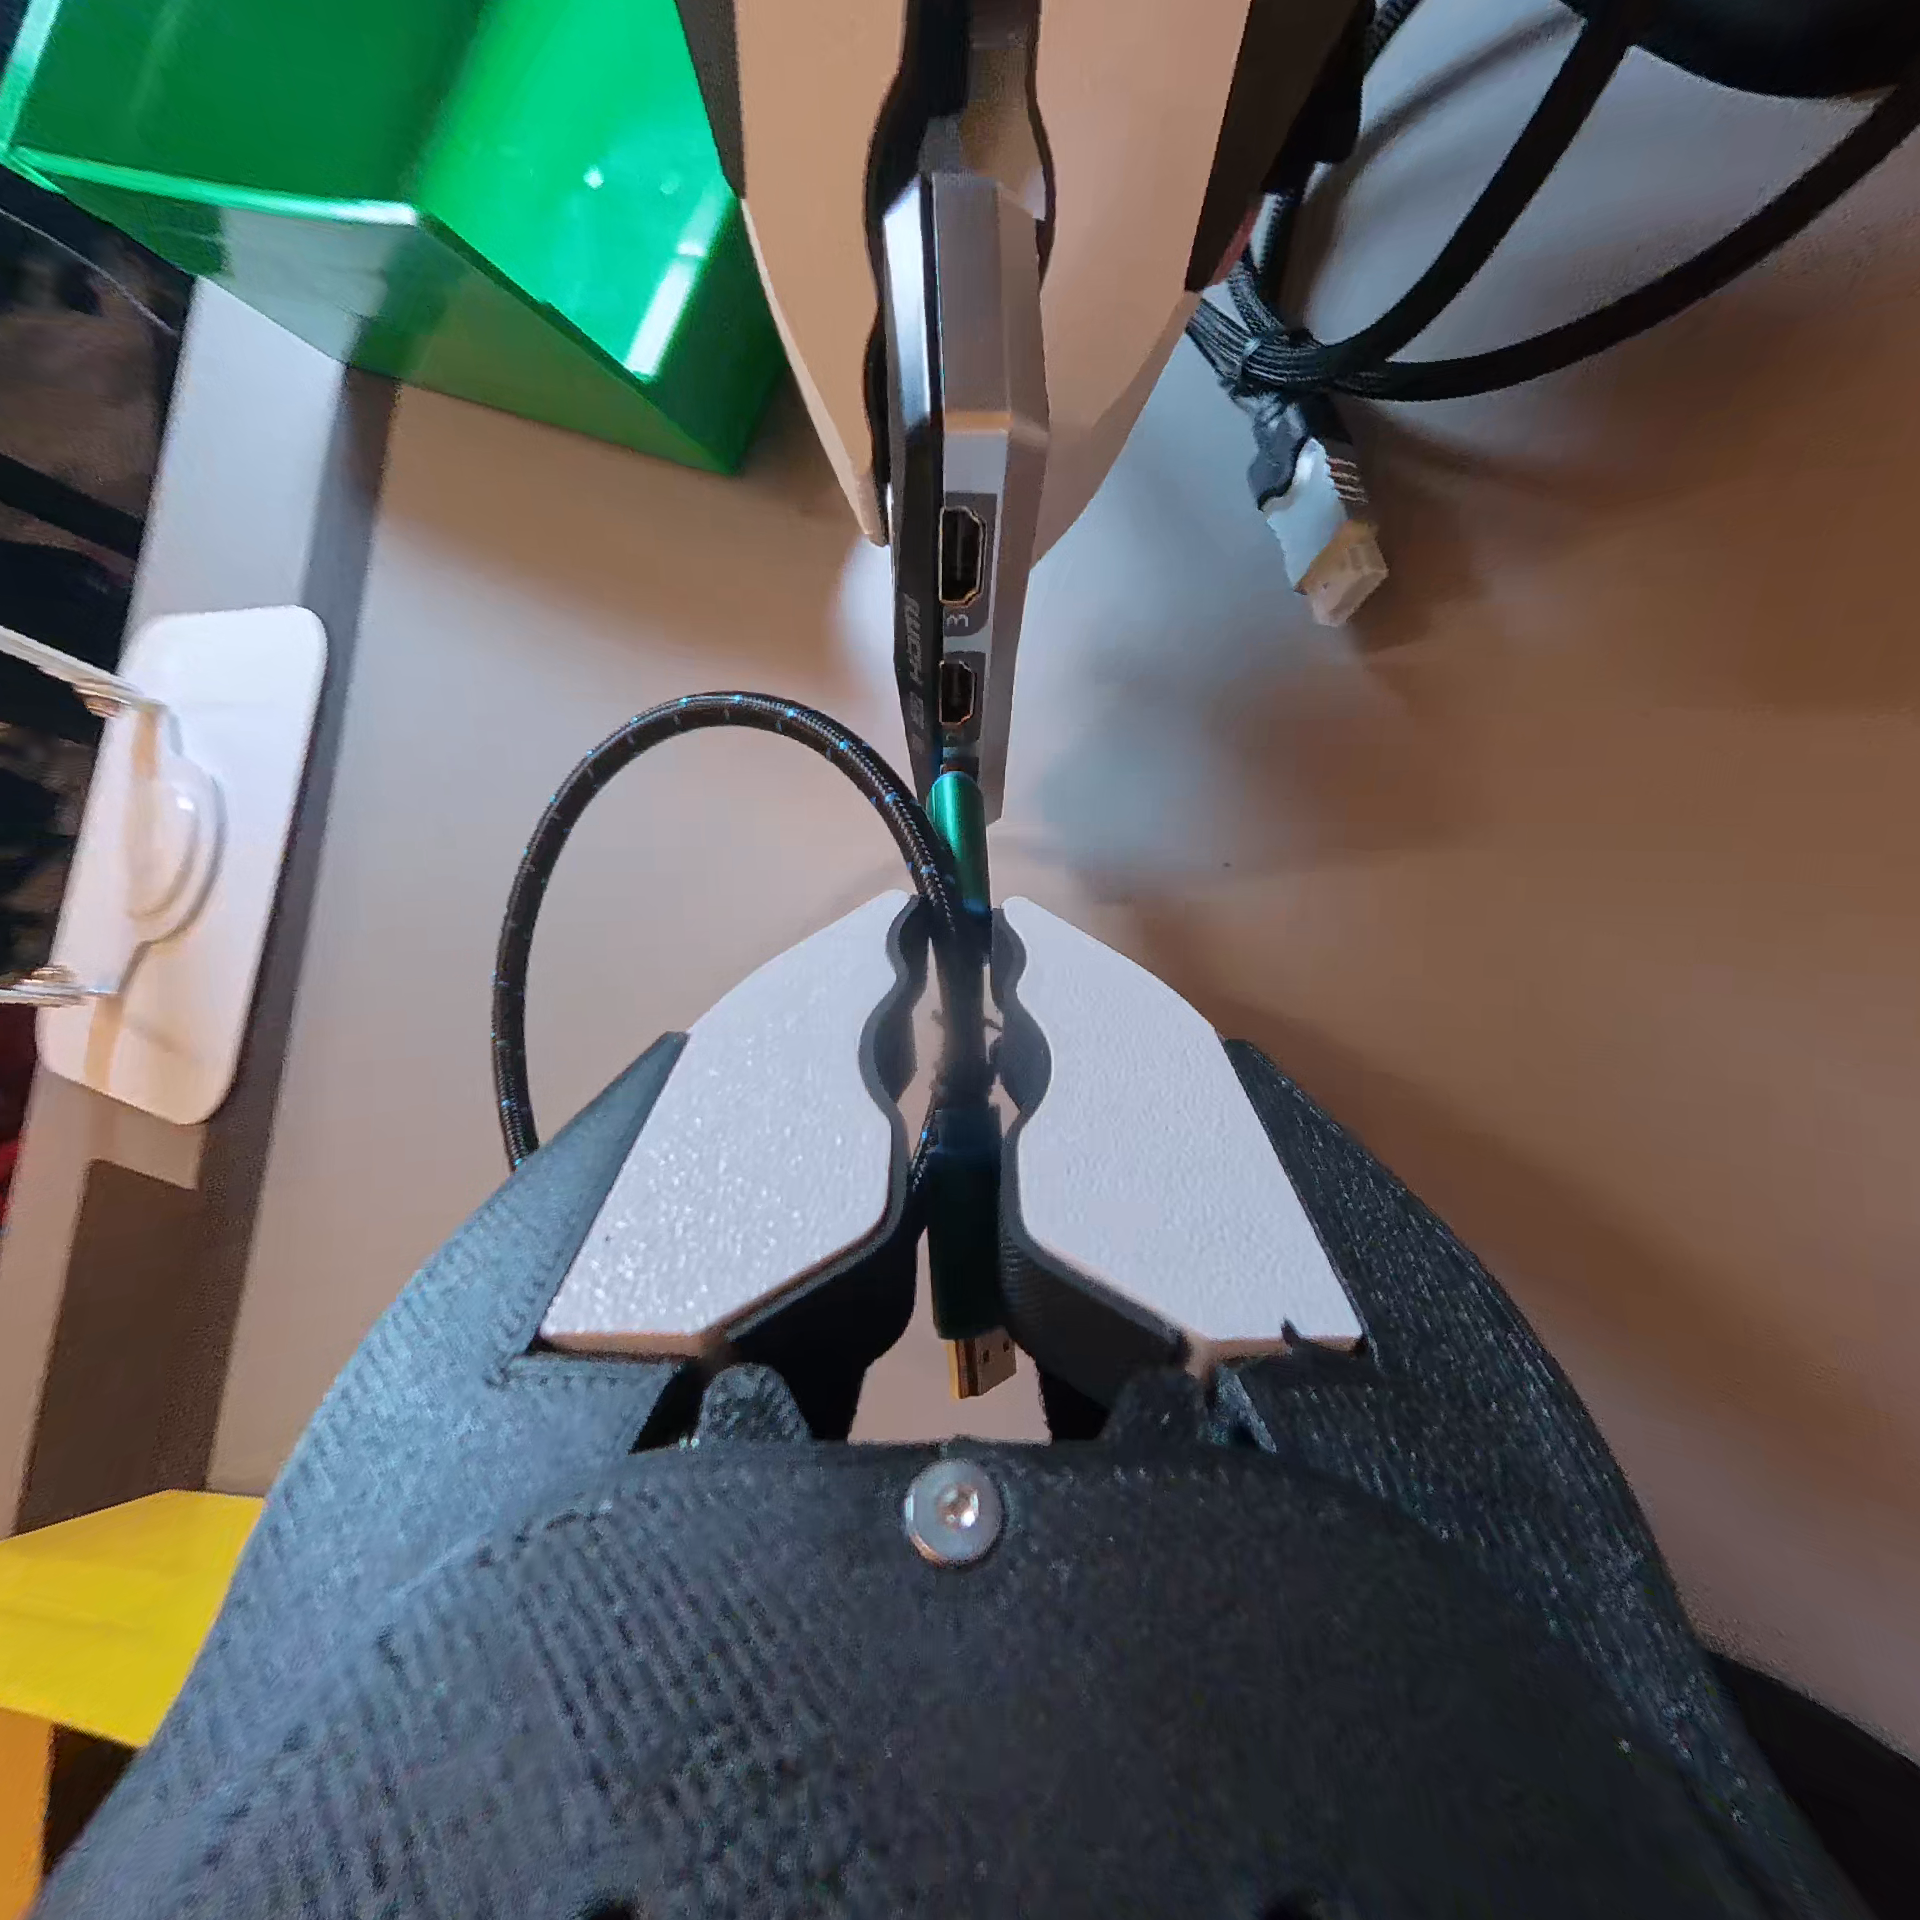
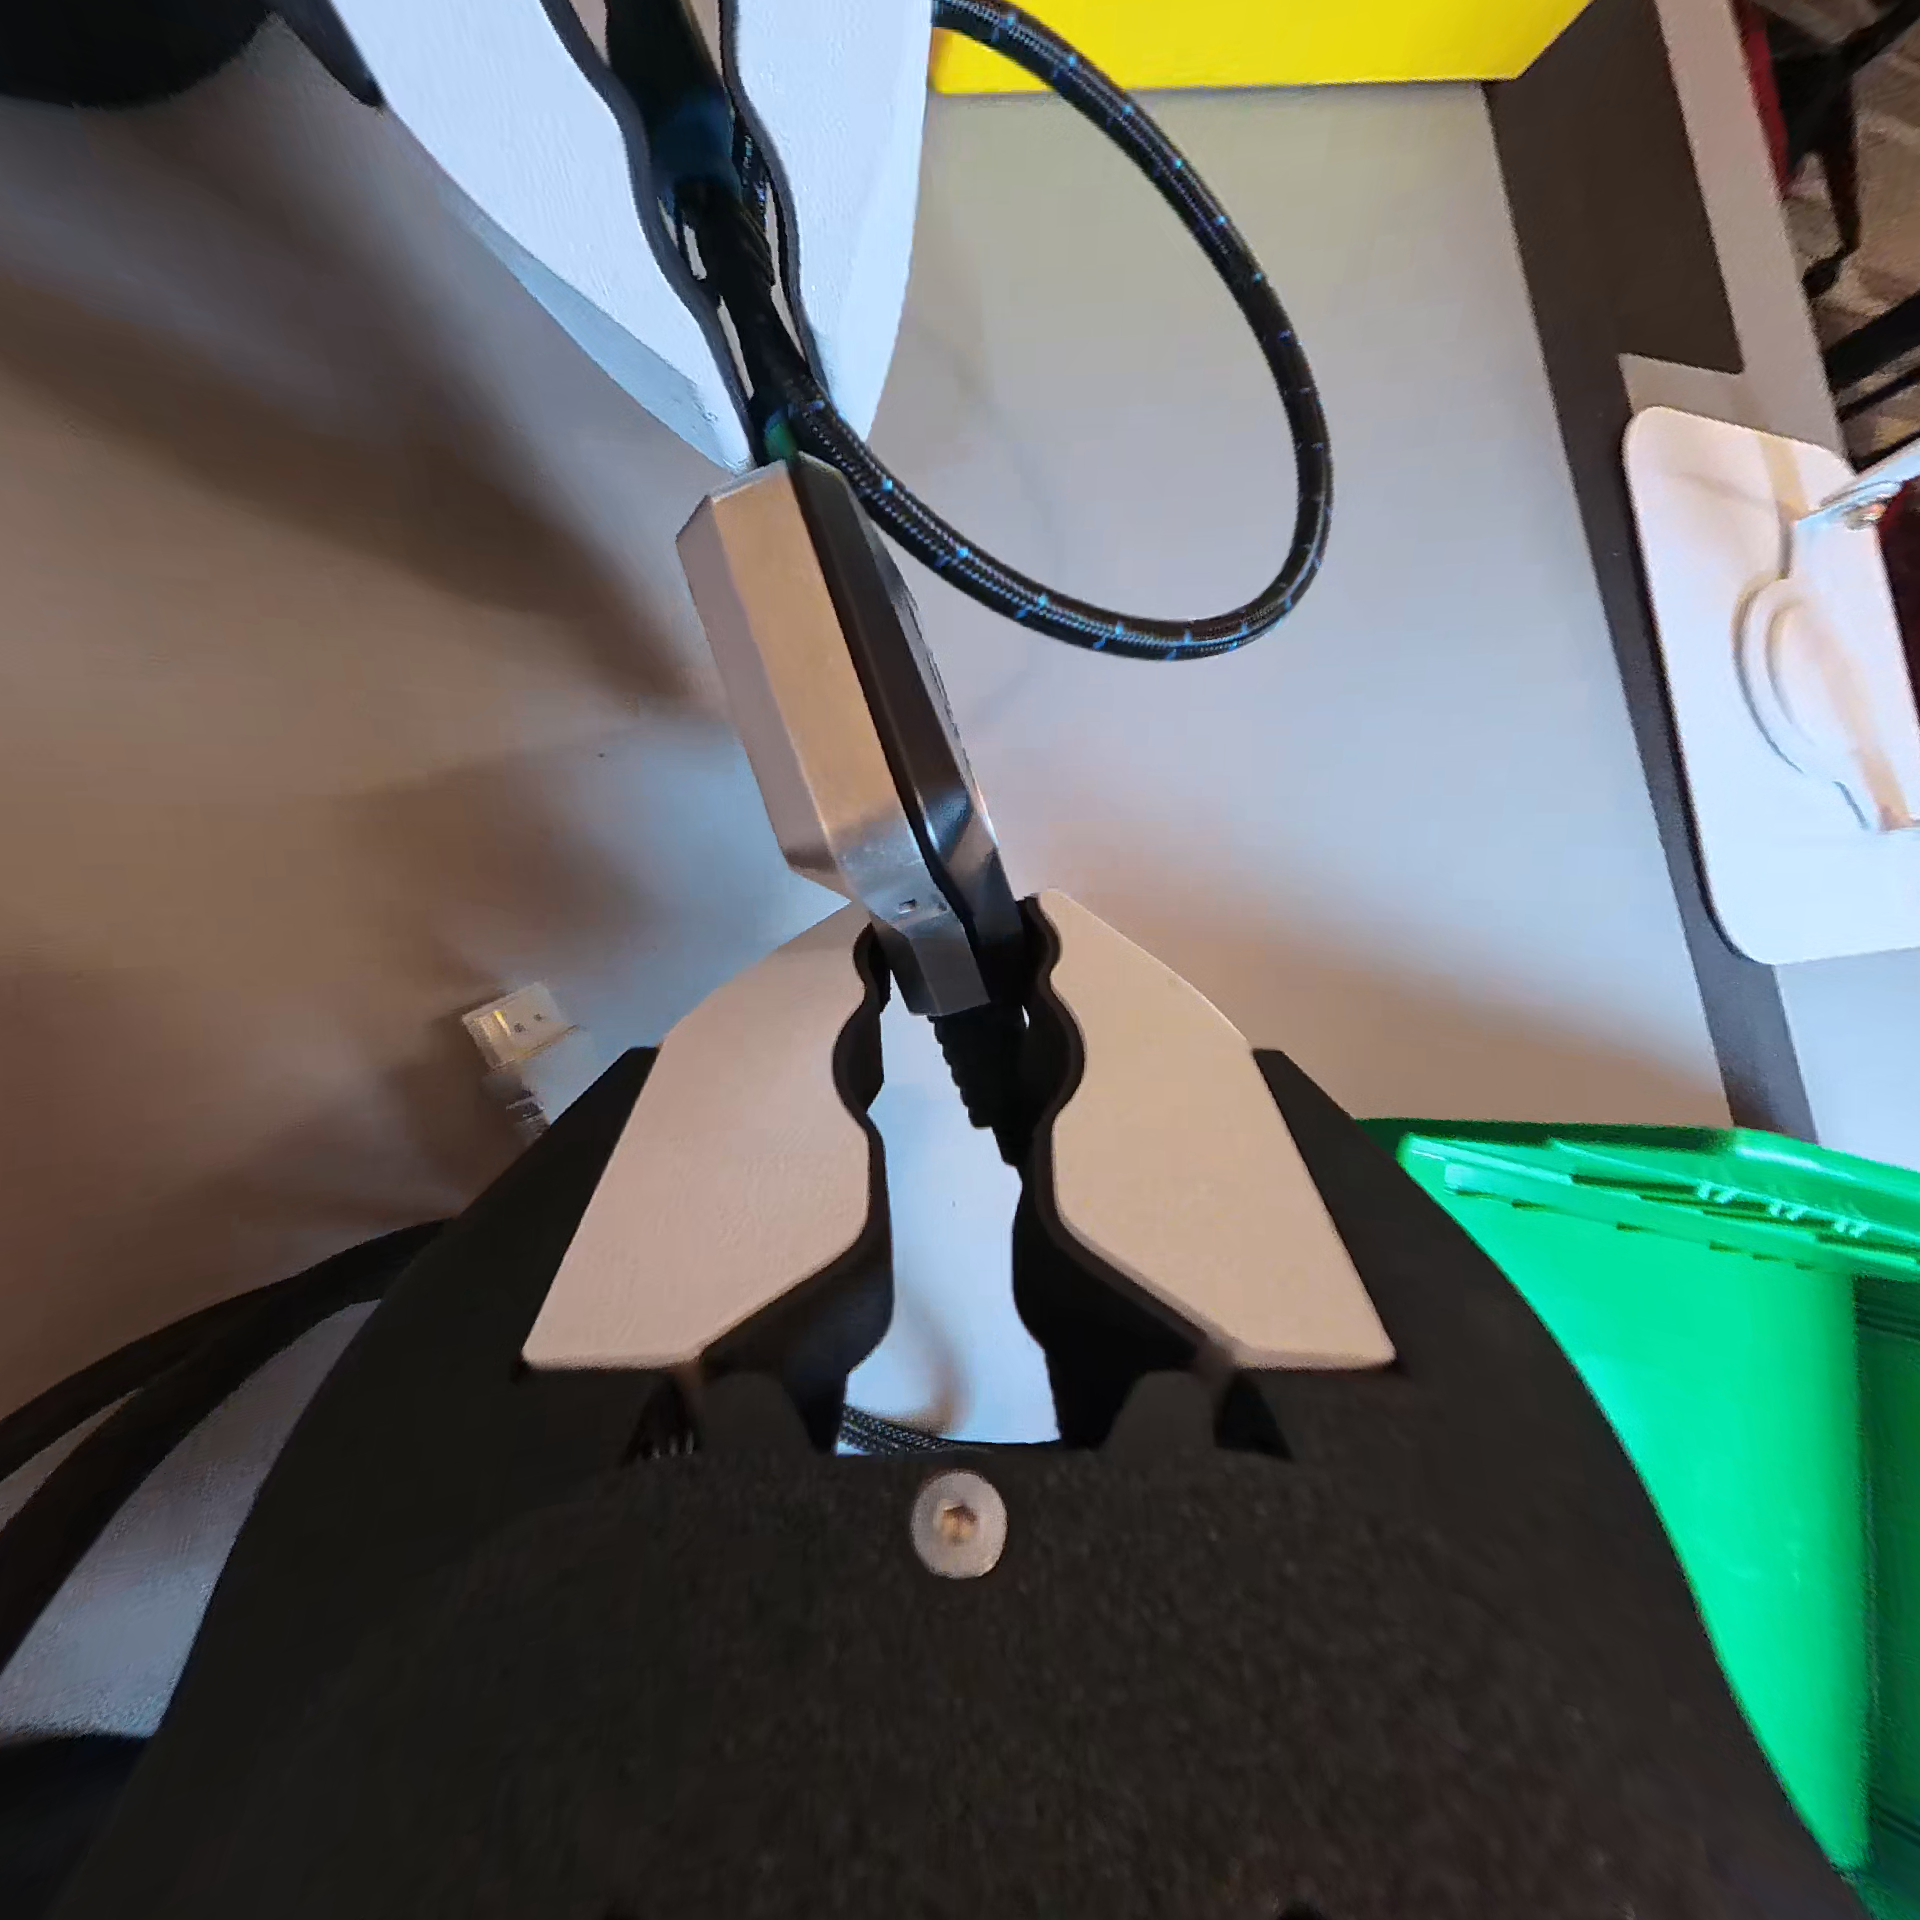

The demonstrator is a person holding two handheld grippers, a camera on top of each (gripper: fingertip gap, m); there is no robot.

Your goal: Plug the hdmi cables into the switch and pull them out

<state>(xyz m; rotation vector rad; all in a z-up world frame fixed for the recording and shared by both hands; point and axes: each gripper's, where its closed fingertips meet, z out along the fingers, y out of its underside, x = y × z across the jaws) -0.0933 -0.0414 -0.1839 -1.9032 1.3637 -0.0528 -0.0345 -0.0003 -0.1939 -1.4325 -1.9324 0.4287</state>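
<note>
Switch (image 1: 961,436) held on edge above the table (image 1: 1455,935), between both grippers. Right gripper (image 2: 961,951) fingers pinch its cable end; left gripper (image 1: 961,914) fingers pressed onto the braided hdmi cable (image 1: 623,769), whose green-collared plug (image 1: 961,831) sits at the switch's near end, seating unclear. Two ports open. Open table to the right; spare white plug (image 1: 1330,561) lies there. Green bin (image 1: 468,208) beside, yellow box (image 1: 94,1610) and white holder (image 1: 177,862) along the table edge. Switch lettering blurred.

The switch (image 1: 961,436), just ahead of the left claw (image 1: 951,914), bears printed lettering and port numerals along its edge.
</note>
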